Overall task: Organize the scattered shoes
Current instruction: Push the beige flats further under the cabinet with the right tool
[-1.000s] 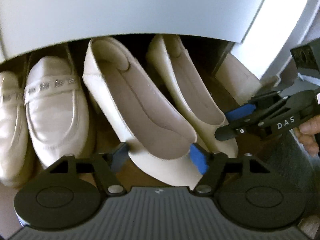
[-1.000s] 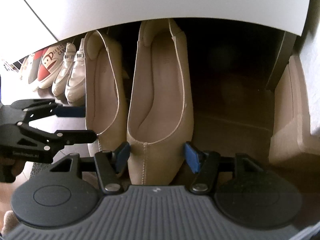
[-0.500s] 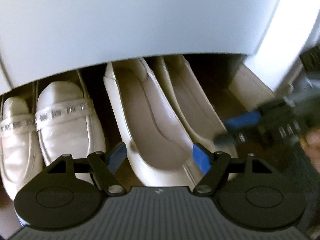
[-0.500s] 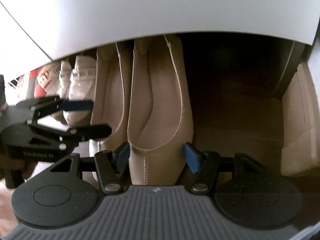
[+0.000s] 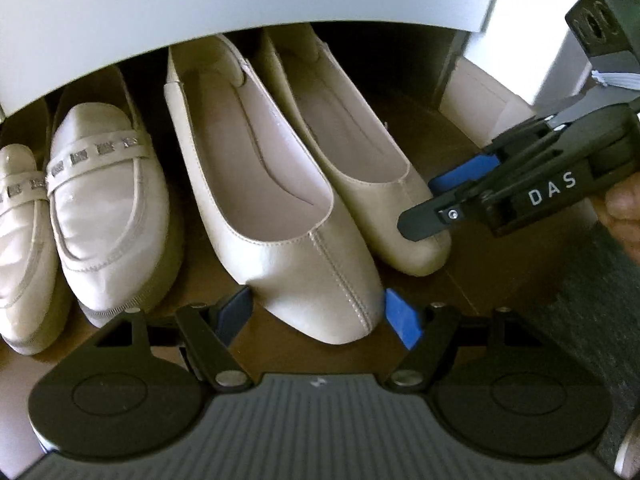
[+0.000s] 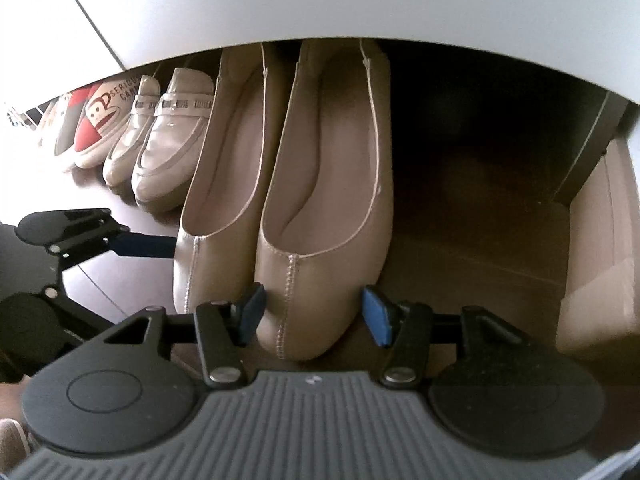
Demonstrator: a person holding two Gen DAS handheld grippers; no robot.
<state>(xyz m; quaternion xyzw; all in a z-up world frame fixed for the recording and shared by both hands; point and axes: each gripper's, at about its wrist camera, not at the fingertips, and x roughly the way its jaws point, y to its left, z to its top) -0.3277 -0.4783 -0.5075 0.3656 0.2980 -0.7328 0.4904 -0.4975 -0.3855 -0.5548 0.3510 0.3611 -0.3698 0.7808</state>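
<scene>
Over the last second both grippers have drawn back a little from the pair of beige leather flat pumps, so that the left gripper [image 5: 316, 312] and the right gripper [image 6: 310, 314] now stand with jaws wide, each straddling one toe without clamping it; by this evidence the pair is released and lies placed. The left pump [image 5: 276, 216] and right pump [image 6: 324, 208] lie side by side, touching, toes outward, under the white cabinet shelf [image 6: 360, 4]. Left of the pumps under that shelf stand cream patent loafers with studded straps [image 5: 108, 208], then a red-and-white printed sneaker [image 6: 100, 120]; the space to the pumps' right holds no shoe.
</scene>
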